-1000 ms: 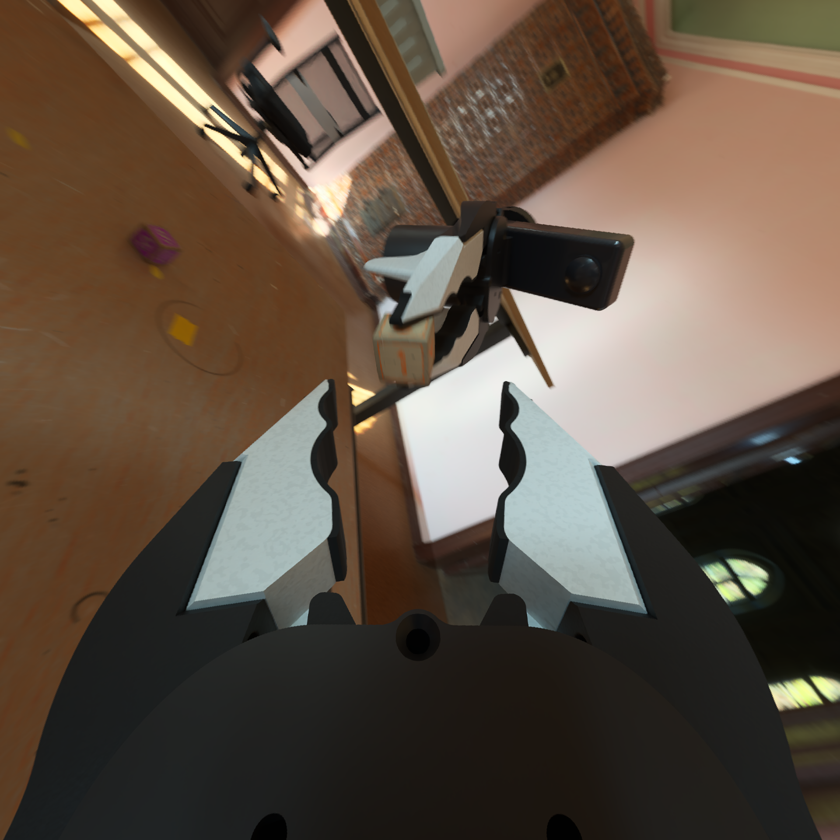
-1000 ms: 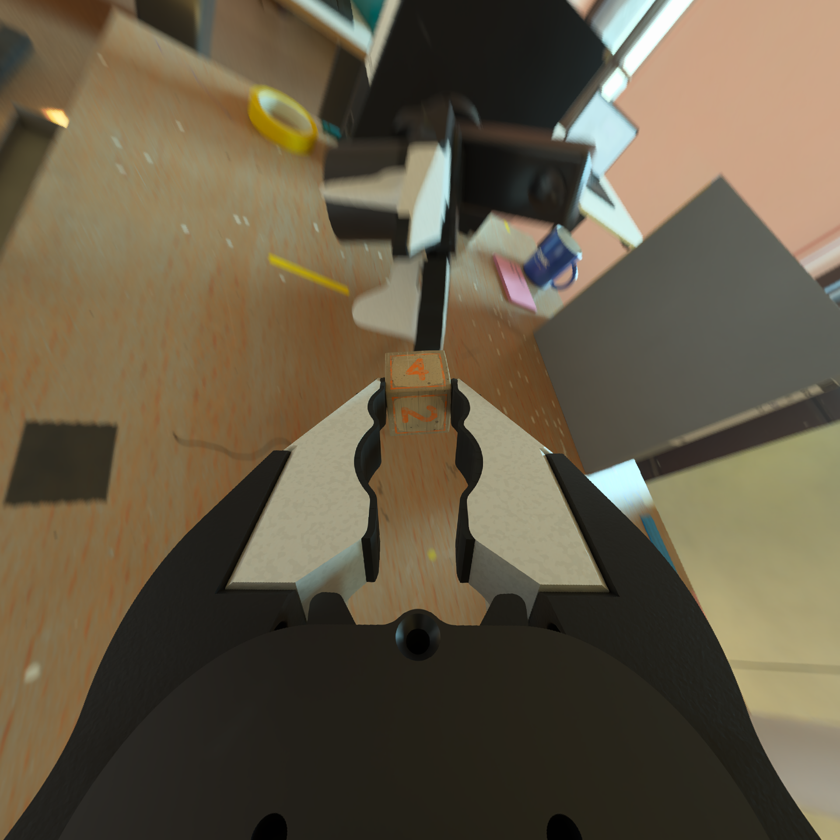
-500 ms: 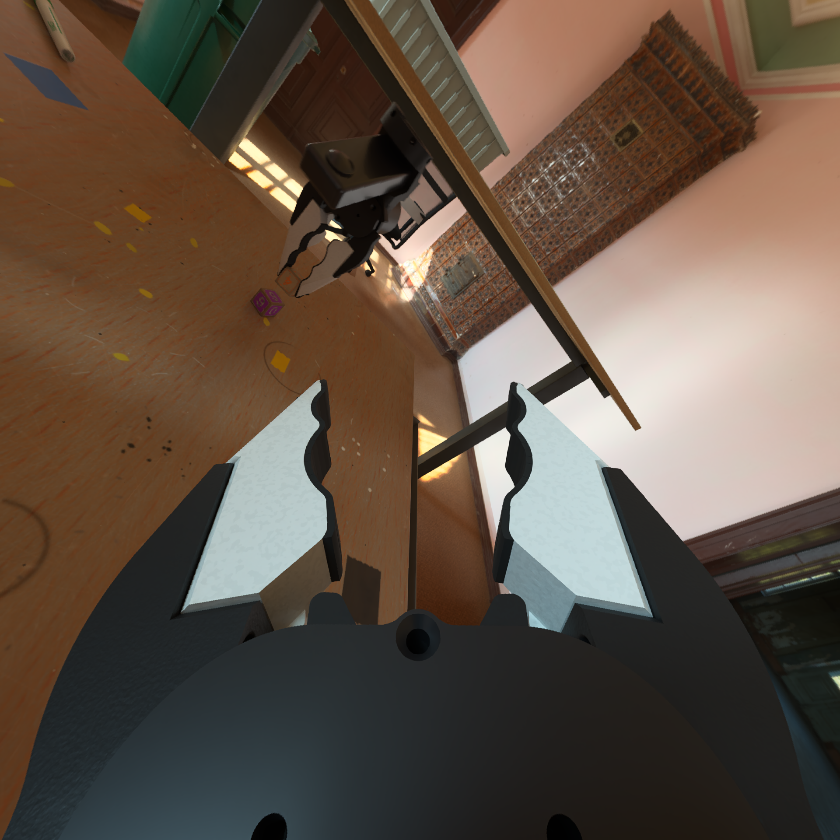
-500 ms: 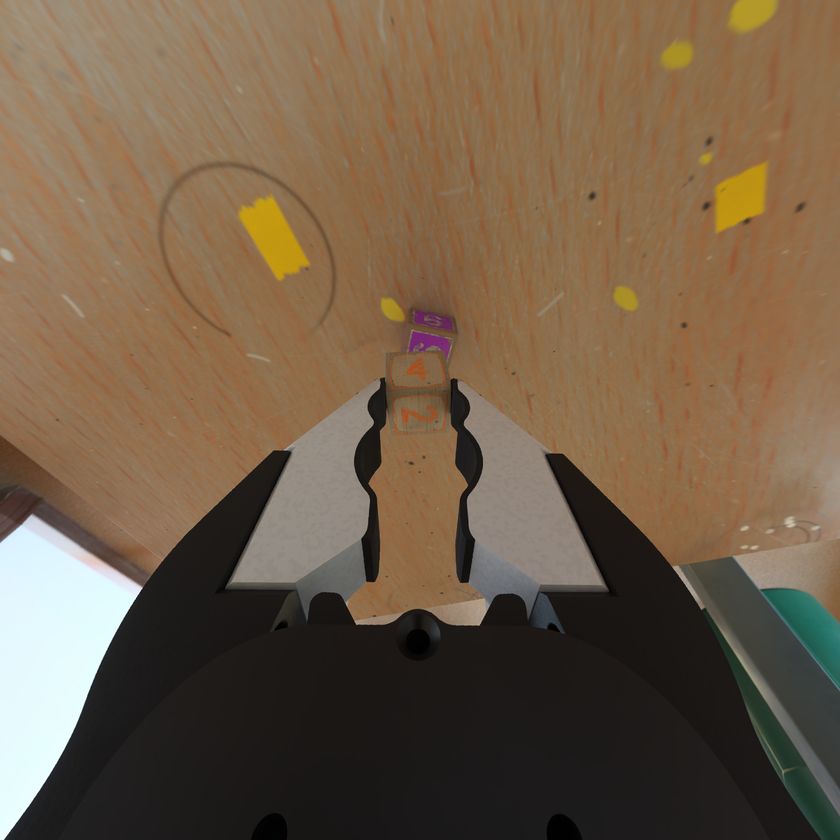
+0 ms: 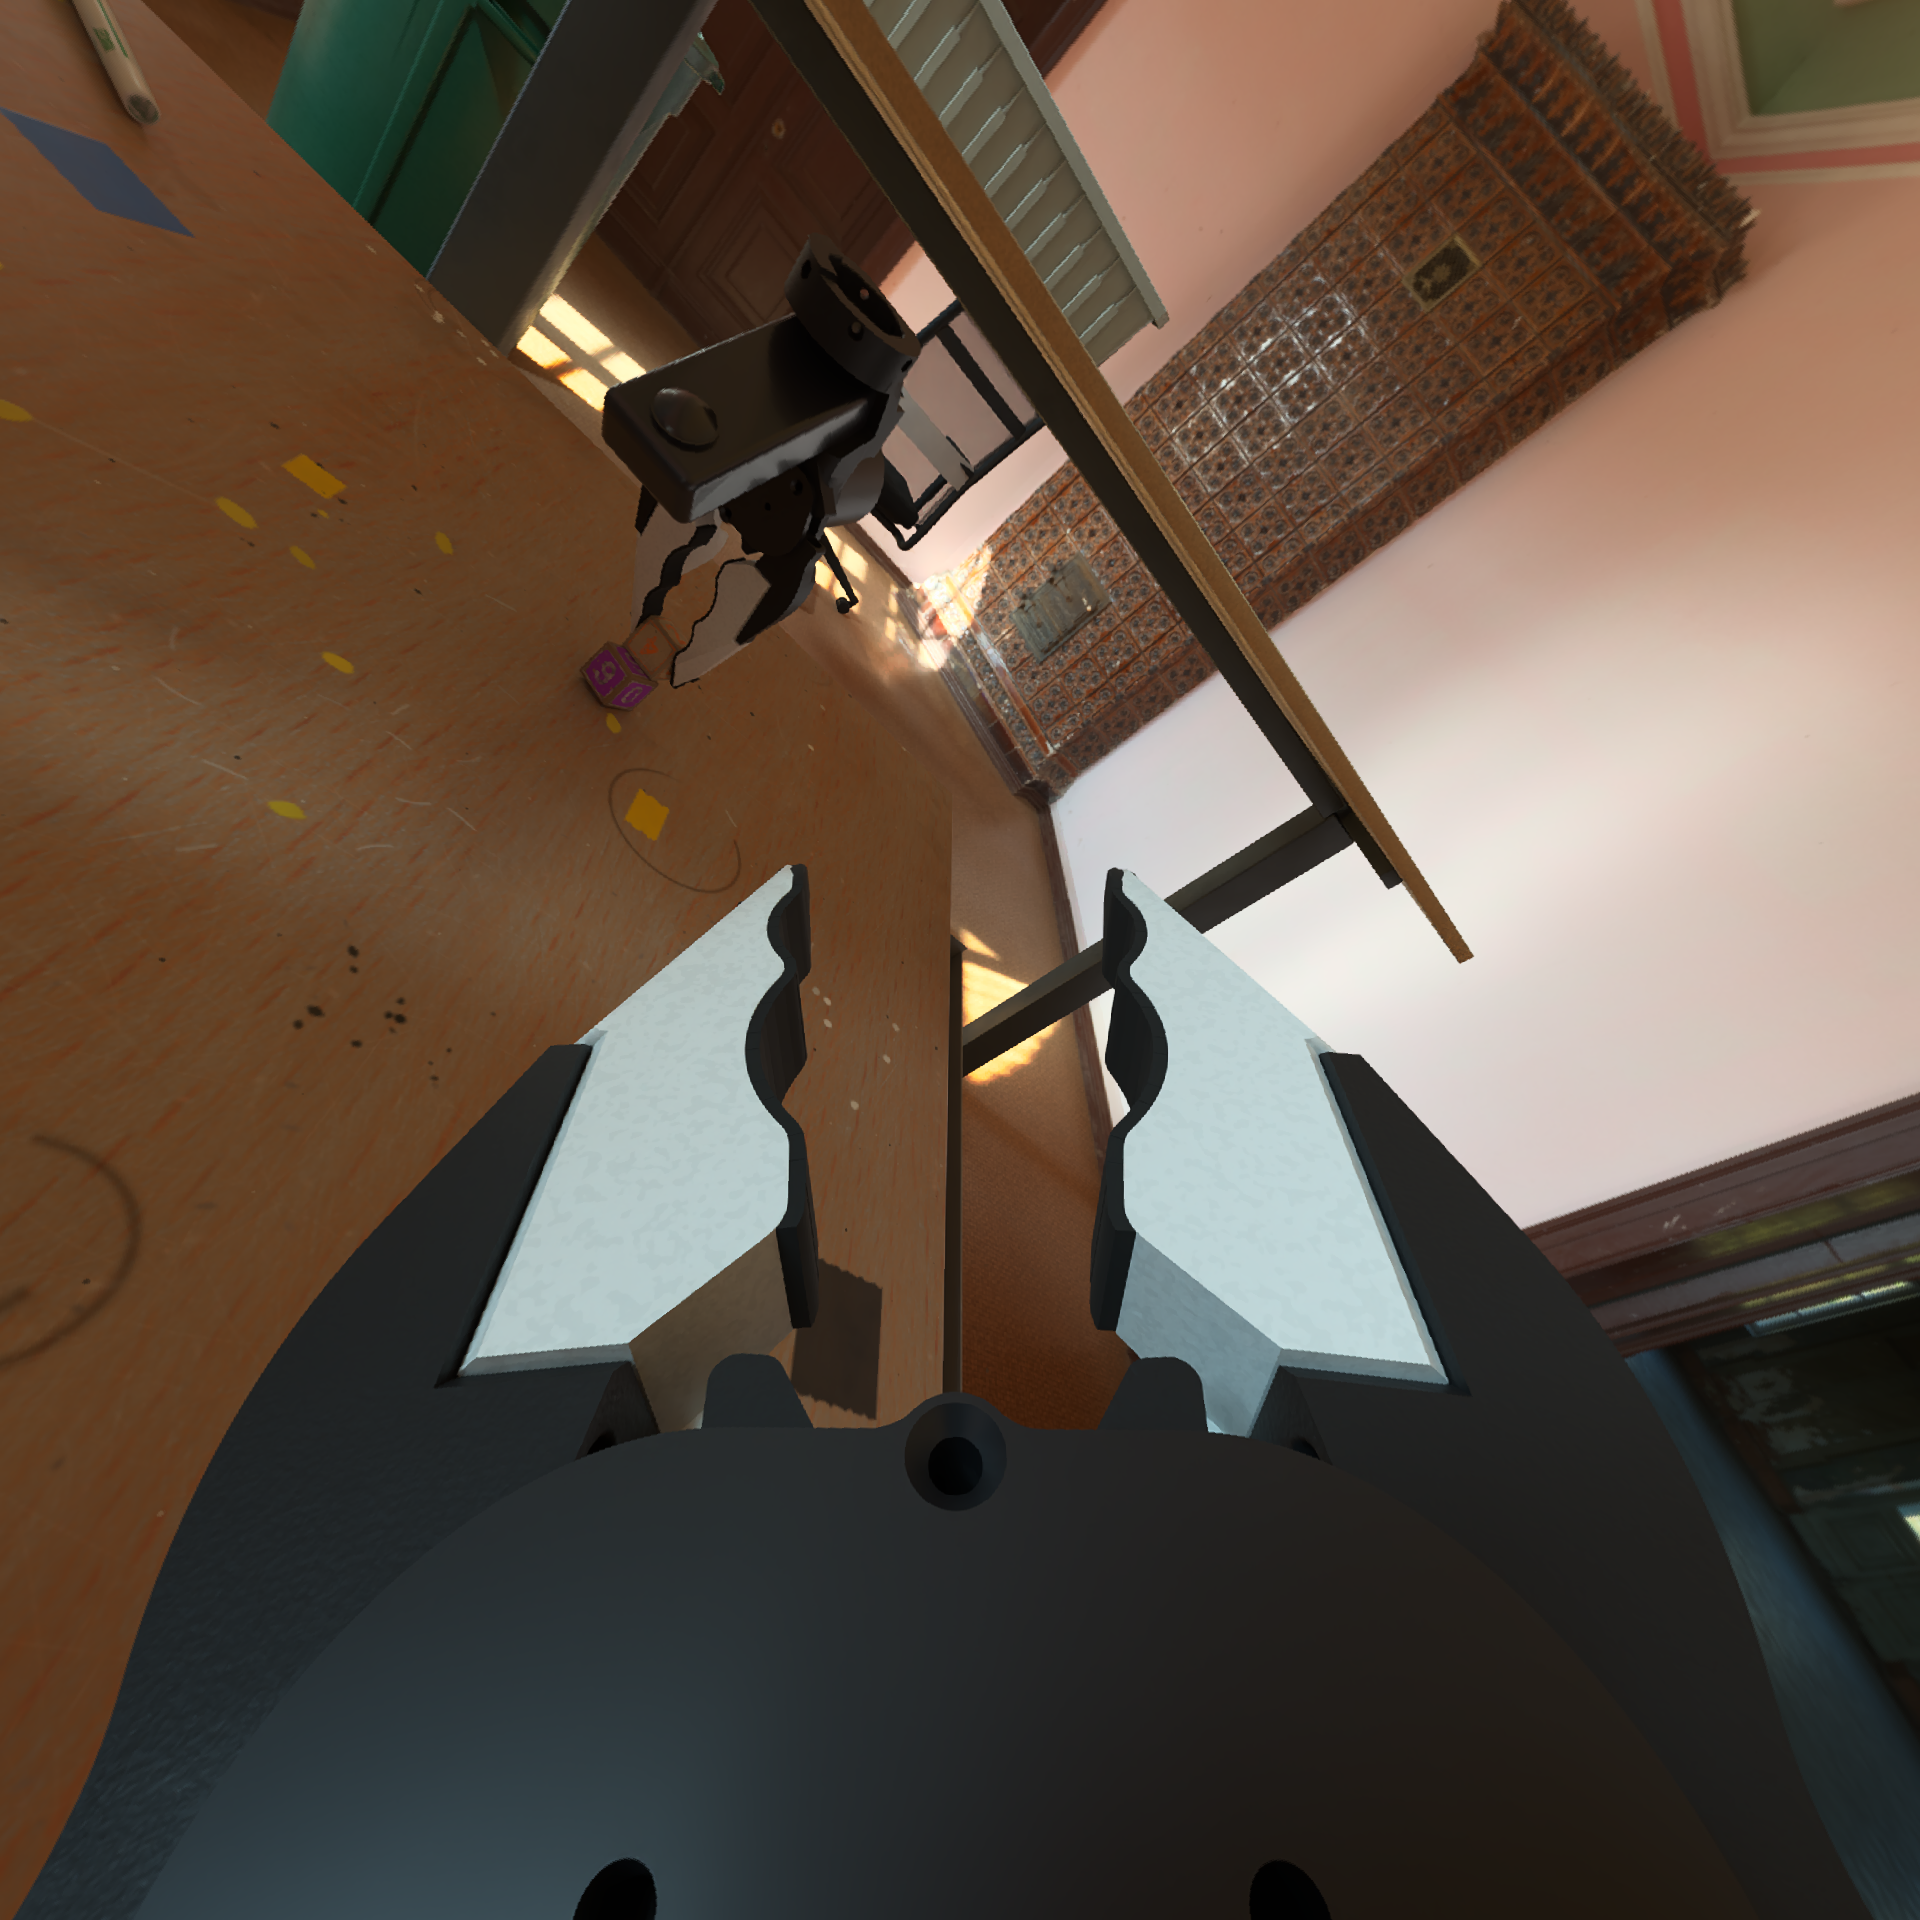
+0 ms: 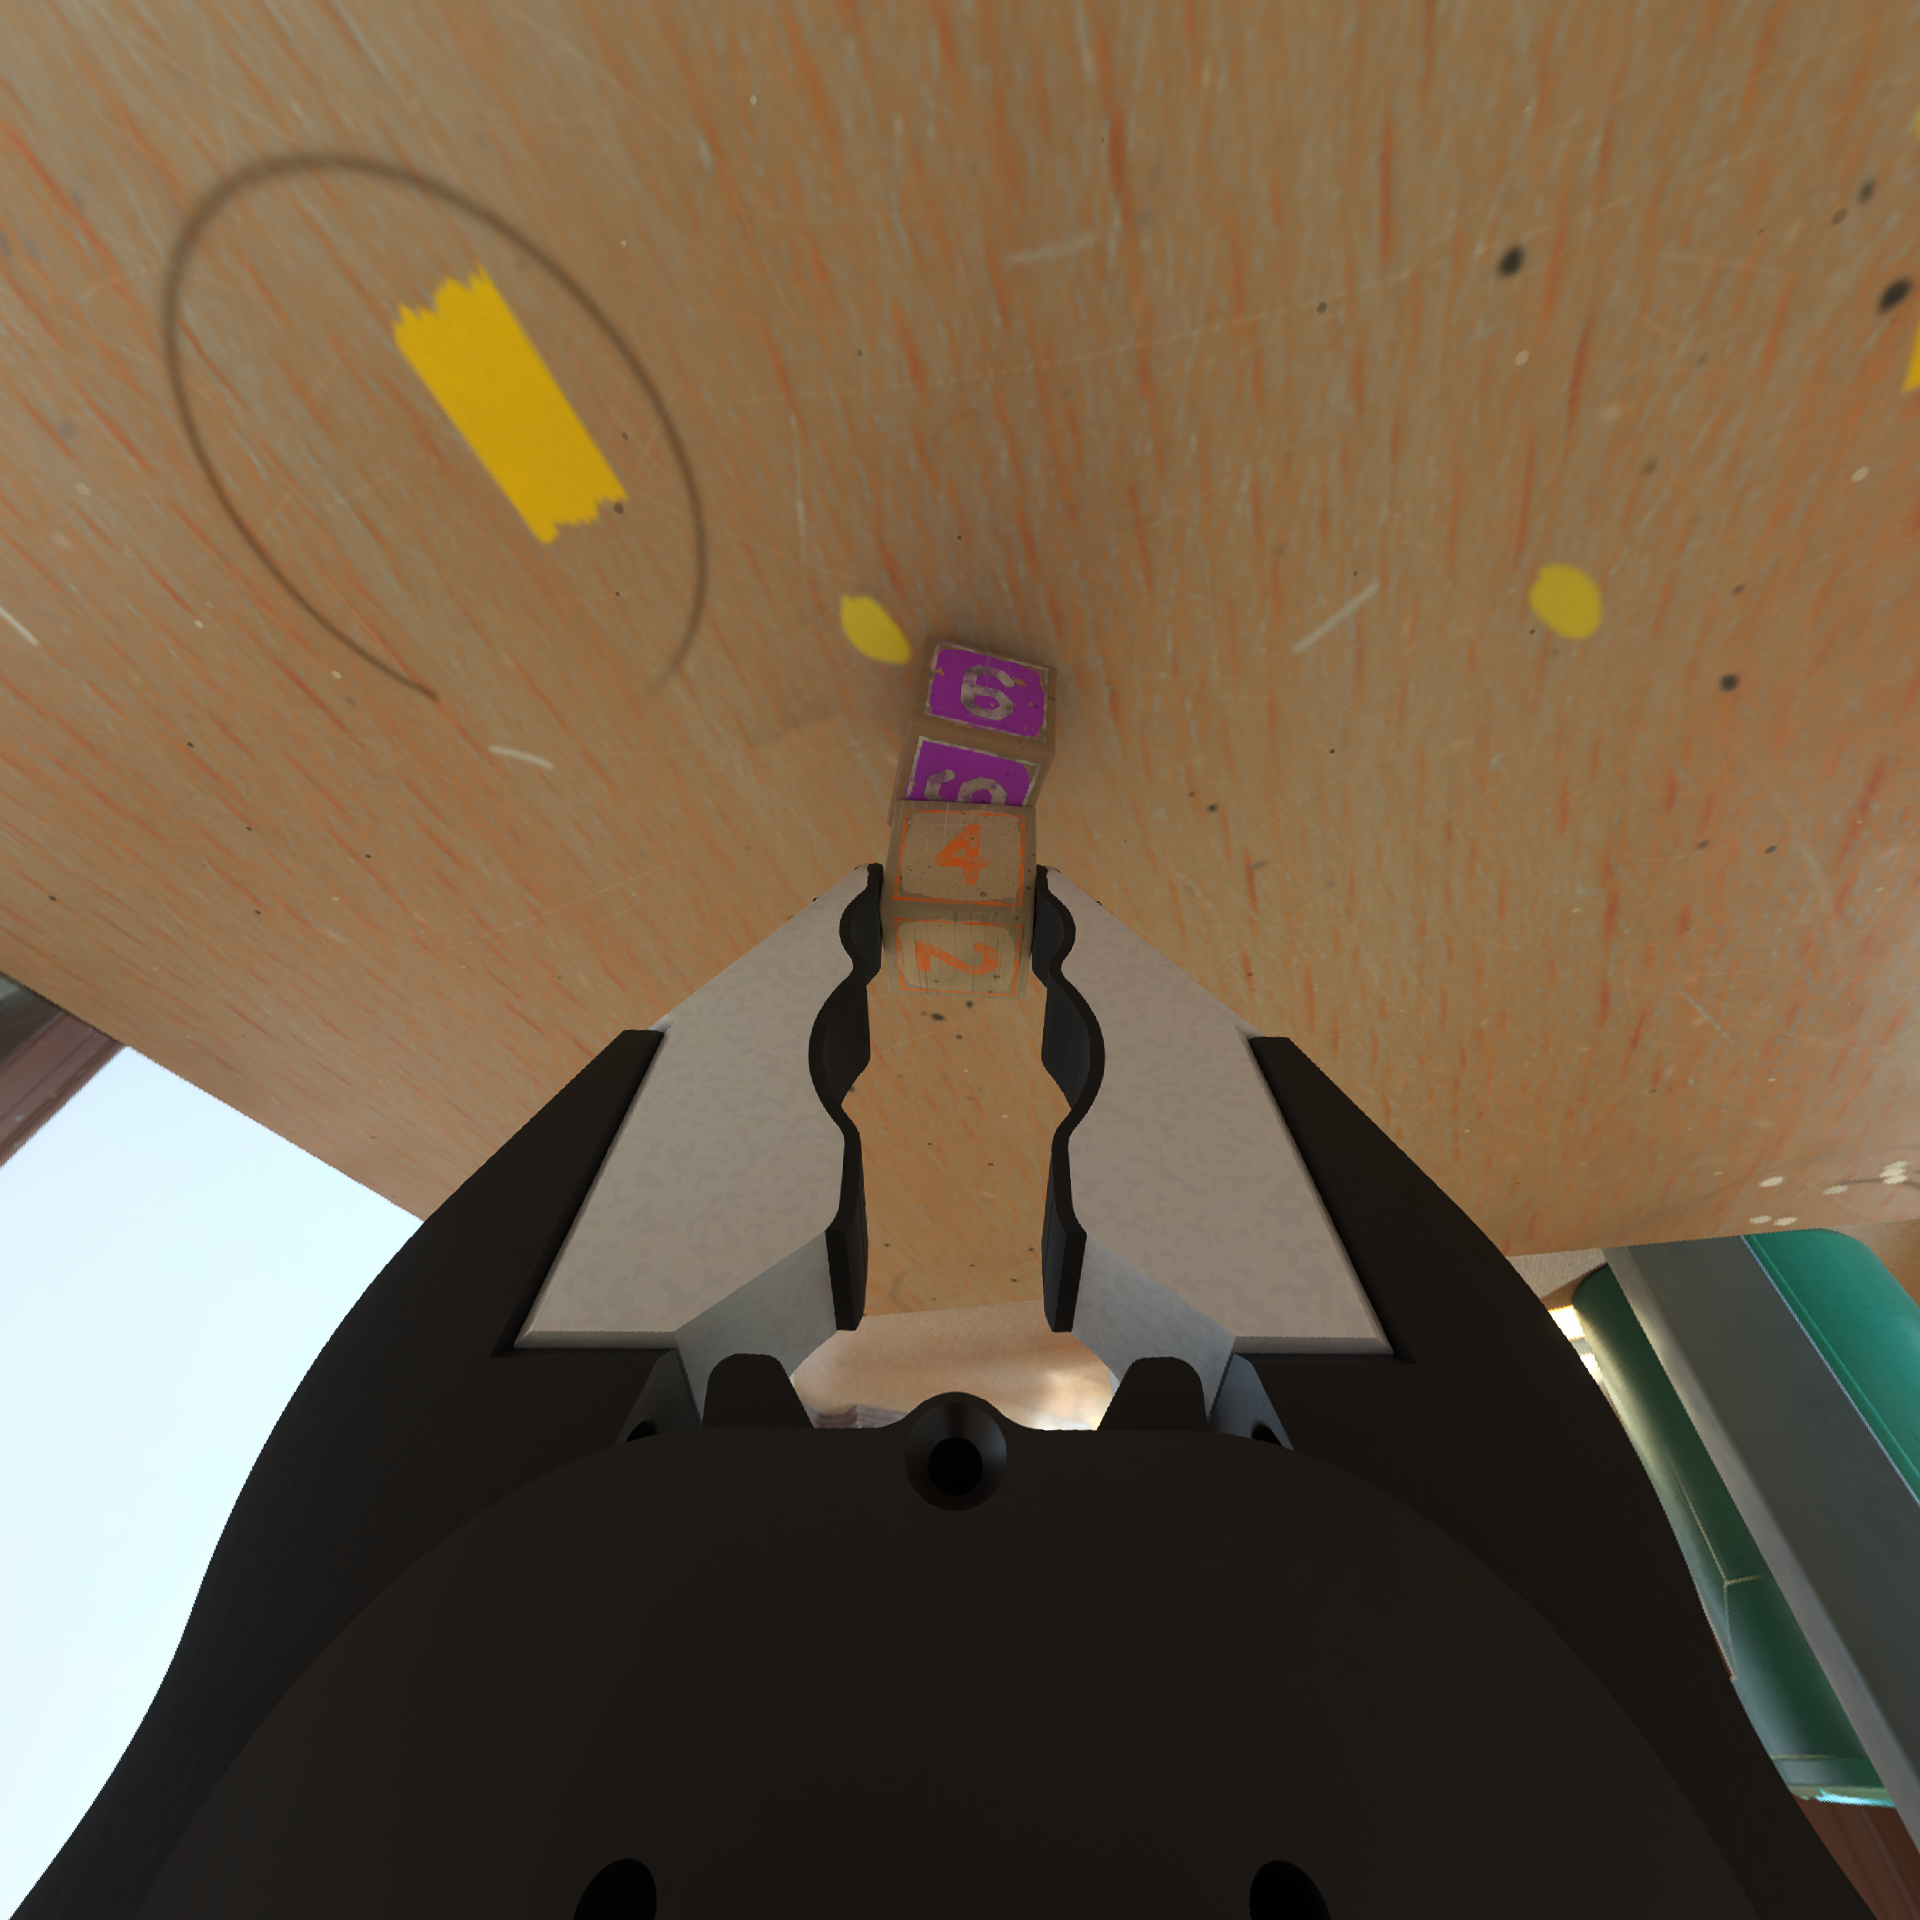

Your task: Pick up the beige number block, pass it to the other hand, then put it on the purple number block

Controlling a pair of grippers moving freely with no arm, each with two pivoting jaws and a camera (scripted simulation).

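My right gripper [image 6: 958, 883] is shut on the beige number block [image 6: 961, 904], held at the fingertips. The purple number block [image 6: 982, 717] stands on the wooden table [image 6: 1351, 416] right beyond the beige one; whether they touch I cannot tell. In the left wrist view the right gripper [image 5: 681, 649] hangs over the purple block [image 5: 617, 675], with the beige block [image 5: 649, 642] just visible between its fingers. My left gripper [image 5: 954, 899] is open and empty, well back from the blocks near the table's edge.
A yellow tape strip [image 6: 509, 405] inside a drawn circle lies left of the blocks, also seen in the left wrist view [image 5: 646, 812]. Yellow spots [image 6: 1564, 601] dot the wood. A green cabinet [image 6: 1766, 1538] stands past the table edge. A shelf board [image 5: 1143, 468] runs overhead.
My right gripper has carried the beige block away from the left gripper, swung over the table and come down close to the purple block. The left gripper has stayed open and pulled back.
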